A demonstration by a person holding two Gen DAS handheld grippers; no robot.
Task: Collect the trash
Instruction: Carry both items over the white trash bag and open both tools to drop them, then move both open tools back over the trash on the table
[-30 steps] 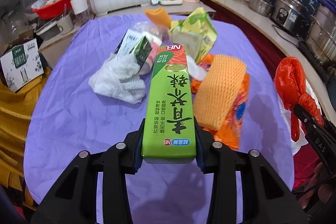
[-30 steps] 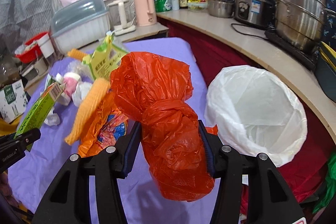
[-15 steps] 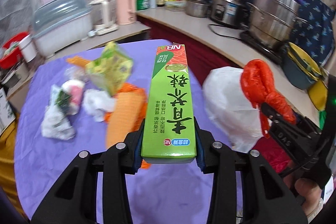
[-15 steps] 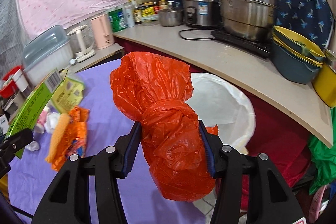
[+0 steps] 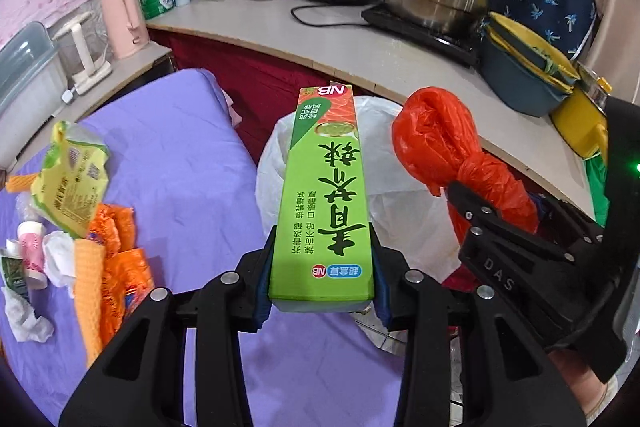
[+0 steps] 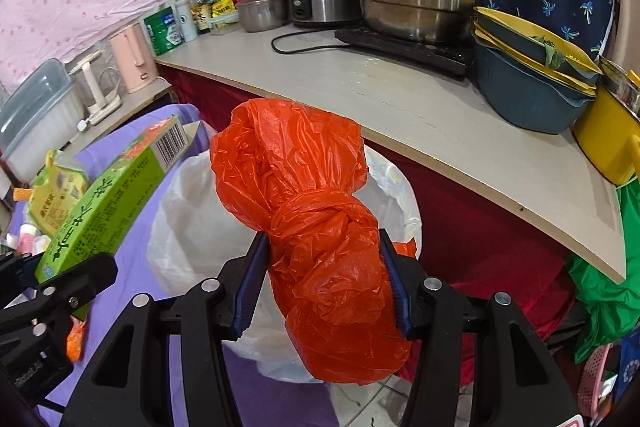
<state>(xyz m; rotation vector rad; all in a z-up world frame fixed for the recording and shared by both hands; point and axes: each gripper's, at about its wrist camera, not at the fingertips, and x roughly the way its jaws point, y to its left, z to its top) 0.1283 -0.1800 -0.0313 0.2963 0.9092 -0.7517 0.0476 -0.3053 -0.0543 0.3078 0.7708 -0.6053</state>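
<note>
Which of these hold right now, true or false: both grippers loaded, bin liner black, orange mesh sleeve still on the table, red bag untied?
1. Both grippers hold trash. True: the left gripper clamps the green carton, the right gripper the red bag.
2. The bin liner is black. False: it is white.
3. The orange mesh sleeve lies on the purple tablecloth. True.
4. The red bag is untied. False: it is knotted near its middle.

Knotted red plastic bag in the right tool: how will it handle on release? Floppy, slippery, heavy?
The red bag is thin, crinkled film, so likely floppy and light. The right tool pinches it just below the knot and it bulges above and below, so it probably deforms rather than slips. It should drop limply into the white bin liner, not roll.
</note>
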